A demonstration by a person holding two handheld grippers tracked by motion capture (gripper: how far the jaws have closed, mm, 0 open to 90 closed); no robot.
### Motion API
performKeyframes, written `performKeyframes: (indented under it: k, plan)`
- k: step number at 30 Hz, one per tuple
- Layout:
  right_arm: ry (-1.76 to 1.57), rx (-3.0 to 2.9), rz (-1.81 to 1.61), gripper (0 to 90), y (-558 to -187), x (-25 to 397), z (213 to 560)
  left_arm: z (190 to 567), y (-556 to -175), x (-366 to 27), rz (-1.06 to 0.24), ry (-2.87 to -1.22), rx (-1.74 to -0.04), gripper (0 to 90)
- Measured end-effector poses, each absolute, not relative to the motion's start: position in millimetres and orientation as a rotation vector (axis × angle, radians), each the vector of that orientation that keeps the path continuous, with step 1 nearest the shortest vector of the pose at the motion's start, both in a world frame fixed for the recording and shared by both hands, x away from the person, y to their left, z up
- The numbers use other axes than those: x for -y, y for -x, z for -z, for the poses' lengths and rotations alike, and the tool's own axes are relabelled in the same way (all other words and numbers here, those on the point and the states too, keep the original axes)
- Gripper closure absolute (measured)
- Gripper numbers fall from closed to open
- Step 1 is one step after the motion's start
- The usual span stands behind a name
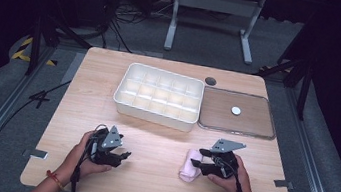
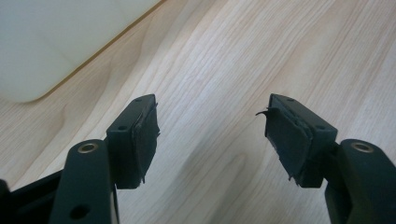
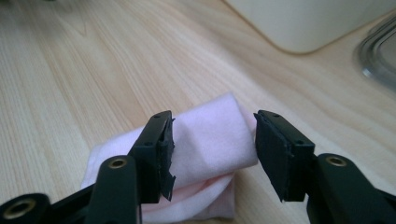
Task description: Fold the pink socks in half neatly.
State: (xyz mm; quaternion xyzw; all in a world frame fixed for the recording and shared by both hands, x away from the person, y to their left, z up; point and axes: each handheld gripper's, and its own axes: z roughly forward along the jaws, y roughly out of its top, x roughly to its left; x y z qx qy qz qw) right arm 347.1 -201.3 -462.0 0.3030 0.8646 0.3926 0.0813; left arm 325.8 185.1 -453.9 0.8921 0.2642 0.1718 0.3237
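A rolled pink cloth point(image 1: 189, 167) lies on the wooden table point(image 1: 151, 144) near the front edge, right of centre. My right gripper point(image 1: 196, 158) reaches it from the right. In the right gripper view the cloth point(image 3: 210, 130) fills the gap between the jaws, and both pads press on its sides, so the right gripper point(image 3: 212, 140) is shut on it. My left gripper point(image 1: 124, 156) rests low over the table at the front left, pointing right. In its own view the left gripper point(image 2: 212, 126) is open, with bare wood between its pads.
A white compartment tray point(image 1: 155, 116) stands at the table's middle back; its corner point(image 2: 56, 42) is in the left gripper view. A clear lid point(image 1: 216, 112) lies flat to its right, with a small white disc point(image 1: 236, 111) on it. A dark round grommet point(image 1: 210, 81) sits behind.
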Motion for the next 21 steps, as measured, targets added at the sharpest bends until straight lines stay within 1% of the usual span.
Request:
performKeyframes:
  k: [4,7,8,12,15,21]
  plan:
    - [-0.922,-2.628,-1.176,43.1,-351,202,468,453,-325,-192,-0.455,-2.327,-0.719,34.8]
    - [-0.950,-2.648,-1.205,43.2,-353,202,472,454,-324,-194,-0.454,-2.333,-0.720,34.7]
    - [-0.962,-2.660,-1.225,45.0,-355,203,475,455,-324,-195,-0.452,-2.335,-0.722,34.6]
    - [-0.966,-2.698,-1.265,47.1,-359,206,476,461,-326,-196,-0.441,-2.354,-0.735,32.4]
    - [-0.969,-2.730,-1.282,54.2,-360,206,476,465,-329,-199,-0.427,-2.357,-0.763,30.8]
    - [-0.974,-2.770,-1.313,61.6,-361,206,477,469,-332,-203,-0.411,-2.350,-0.812,28.7]
